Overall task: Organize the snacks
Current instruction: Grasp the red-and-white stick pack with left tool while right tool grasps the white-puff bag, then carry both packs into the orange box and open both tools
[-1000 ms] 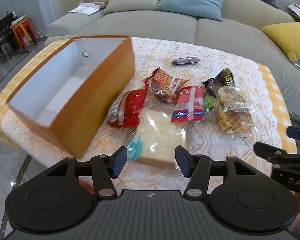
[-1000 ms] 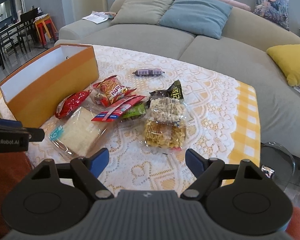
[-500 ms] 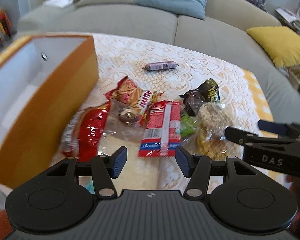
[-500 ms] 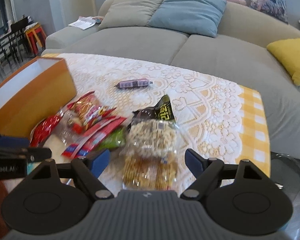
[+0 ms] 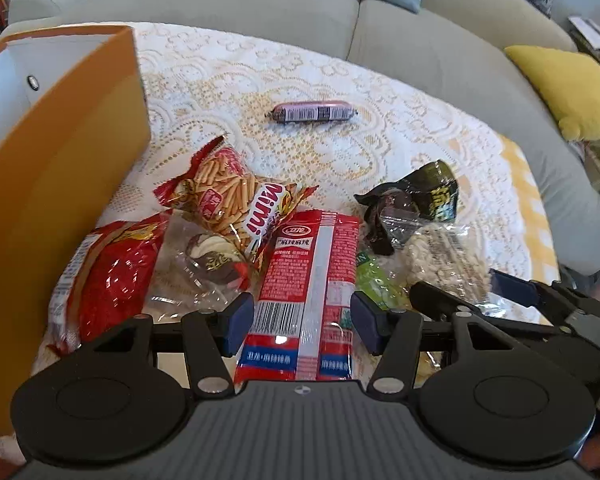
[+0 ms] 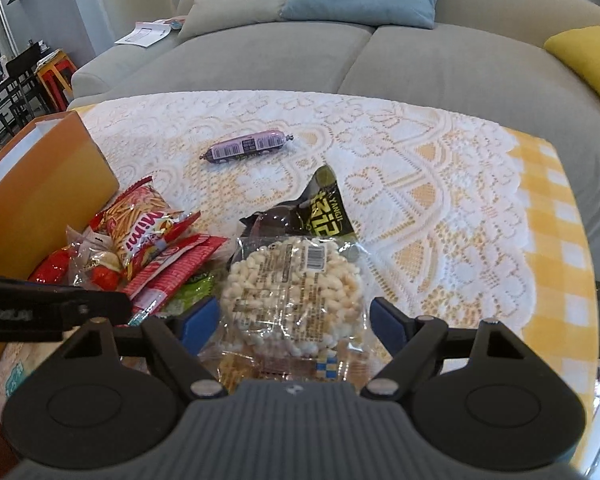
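Observation:
A pile of snack packets lies on the lace-covered table. My left gripper [image 5: 302,326] is open, its fingers on either side of a flat red packet [image 5: 308,280]. Beyond it lie a Mimi sticks bag [image 5: 236,196], a shiny red bag [image 5: 108,280], a black-green pouch [image 5: 416,200] and a purple sausage [image 5: 312,113]. My right gripper [image 6: 294,326] is open around a clear bag of puffed rice cakes [image 6: 296,284]. The orange box [image 5: 56,184] stands open at the left; it also shows in the right wrist view [image 6: 40,200].
A grey sofa [image 6: 300,56] with cushions runs behind the table. A yellow cushion [image 5: 572,92] lies at the right. The yellow-checked table edge [image 6: 556,240] is to the right. Chairs and a stool [image 6: 56,76] stand at the far left.
Both grippers have moved forward and down onto the pile. The left now straddles the red packet, the right straddles the rice cake bag. Both stay open.

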